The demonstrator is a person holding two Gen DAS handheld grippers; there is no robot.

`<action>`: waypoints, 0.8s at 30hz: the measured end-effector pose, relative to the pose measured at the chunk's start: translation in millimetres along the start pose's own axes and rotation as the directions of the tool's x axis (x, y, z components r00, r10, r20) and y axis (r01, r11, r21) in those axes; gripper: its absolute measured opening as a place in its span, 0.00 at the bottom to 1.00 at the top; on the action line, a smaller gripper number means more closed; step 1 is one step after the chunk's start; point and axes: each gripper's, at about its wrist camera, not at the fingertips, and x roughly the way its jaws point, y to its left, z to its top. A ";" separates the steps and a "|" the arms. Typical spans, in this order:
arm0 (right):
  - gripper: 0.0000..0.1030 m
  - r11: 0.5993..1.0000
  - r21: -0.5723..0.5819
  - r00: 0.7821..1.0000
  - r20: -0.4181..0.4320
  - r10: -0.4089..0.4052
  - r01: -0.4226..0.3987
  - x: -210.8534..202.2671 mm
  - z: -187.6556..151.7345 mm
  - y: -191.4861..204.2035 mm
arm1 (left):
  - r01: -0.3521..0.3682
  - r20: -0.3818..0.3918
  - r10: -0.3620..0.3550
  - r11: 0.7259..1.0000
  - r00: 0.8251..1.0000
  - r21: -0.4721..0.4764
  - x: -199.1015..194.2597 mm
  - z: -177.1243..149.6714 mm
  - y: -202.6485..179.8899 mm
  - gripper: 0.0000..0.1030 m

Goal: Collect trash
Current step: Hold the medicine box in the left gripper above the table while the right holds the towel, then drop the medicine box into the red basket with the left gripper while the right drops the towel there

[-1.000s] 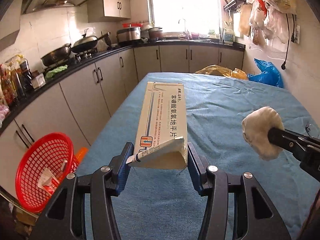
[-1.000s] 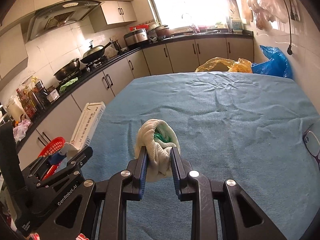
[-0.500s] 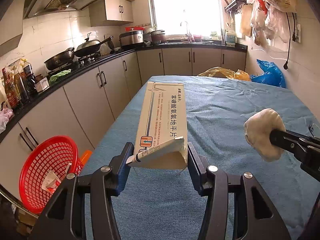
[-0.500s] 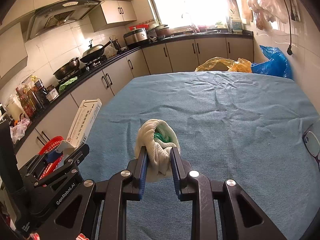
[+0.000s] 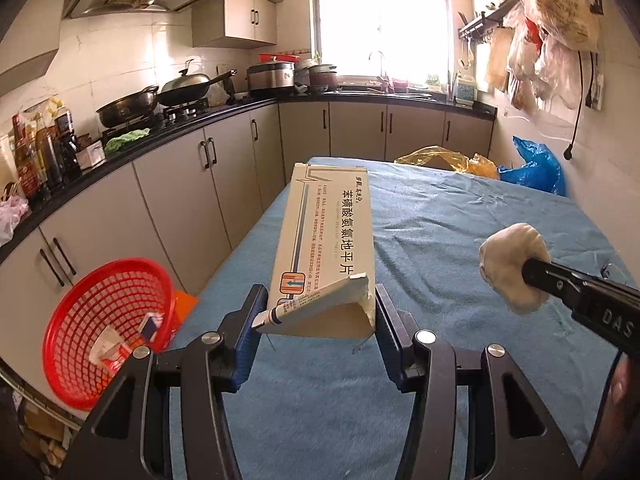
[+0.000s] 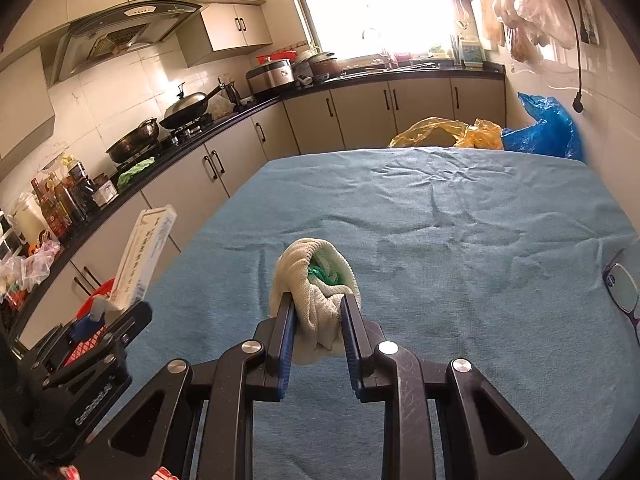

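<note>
Left hand-held gripper (image 5: 316,312) pinches a box (image 5: 326,240) printed 苯磺酸氨氯地平片 — right hand-held gripper (image 6: 318,316) pinches a cloth wad (image 6: 316,284).

Both hand-held grippers angle downward: left hand-held gripper (image 5: 316,312) clamped, right hand-held gripper (image 6: 318,316) clamped narrower.

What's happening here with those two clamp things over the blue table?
A person is collecting trash. The left hand-held gripper is shut on a long cardboard box, held above the table's blue cloth. The right hand-held gripper is shut on a wadded white rag. A red basket with scraps sits beside the table.
</note>
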 end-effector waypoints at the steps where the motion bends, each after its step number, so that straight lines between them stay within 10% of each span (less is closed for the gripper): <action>1: 0.24 1.000 0.000 1.000 0.002 0.003 -0.003 -2.2 1.0 3.8 | 0.001 0.002 -0.001 1.000 1.000 -0.004 -3.9 -1.1 4.2 0.49; 24: 0.24 0.945 -0.183 0.960 -0.120 0.252 -0.271 20.7 -5.3 206.2 | -0.205 -0.092 0.185 0.928 0.978 -0.312 -37.8 -43.5 232.9 0.49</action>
